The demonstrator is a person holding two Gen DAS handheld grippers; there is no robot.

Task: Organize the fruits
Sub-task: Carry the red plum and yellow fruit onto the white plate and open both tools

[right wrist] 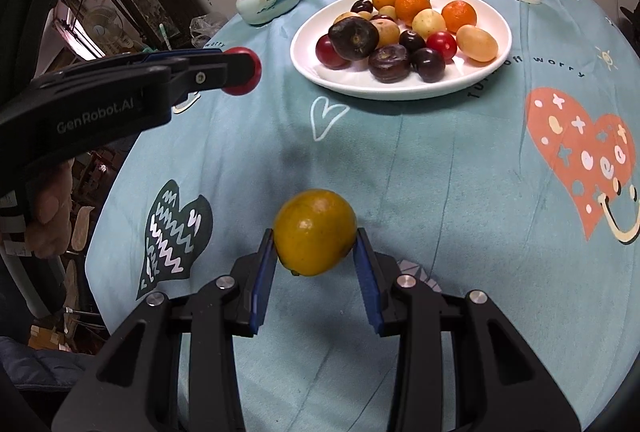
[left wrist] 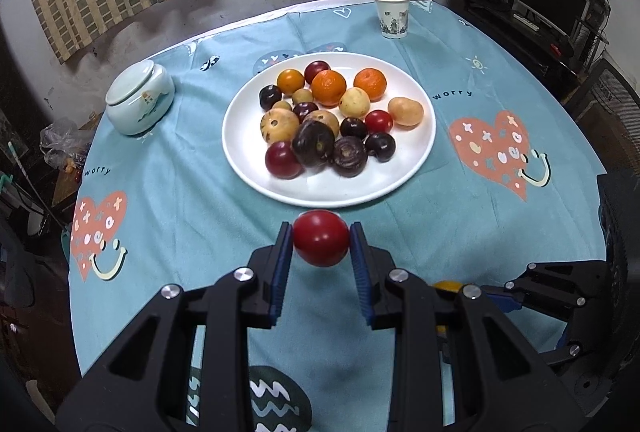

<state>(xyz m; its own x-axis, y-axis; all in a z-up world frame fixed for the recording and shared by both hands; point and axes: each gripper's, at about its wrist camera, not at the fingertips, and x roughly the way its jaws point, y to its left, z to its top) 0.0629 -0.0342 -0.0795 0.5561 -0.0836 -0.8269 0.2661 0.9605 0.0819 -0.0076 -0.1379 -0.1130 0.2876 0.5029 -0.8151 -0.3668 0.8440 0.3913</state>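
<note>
A white plate (left wrist: 256, 168) holds several fruits: oranges, yellow, red and dark purple ones. It also shows in the right wrist view (right wrist: 308, 68). My left gripper (left wrist: 321, 238) is shut on a red fruit (left wrist: 321, 238) and holds it above the cloth just short of the plate's near rim. From the right wrist view it (right wrist: 240, 71) is left of the plate. My right gripper (right wrist: 316, 234) is shut on a yellow-orange fruit (right wrist: 316, 232), held above the table's near part, well short of the plate.
A pale ceramic lidded jar (left wrist: 138, 98) stands left of the plate and a paper cup (left wrist: 393, 15) beyond it. The round table has a teal cloth (left wrist: 160, 216) with hearts. Shelves and a monitor stand off to the right.
</note>
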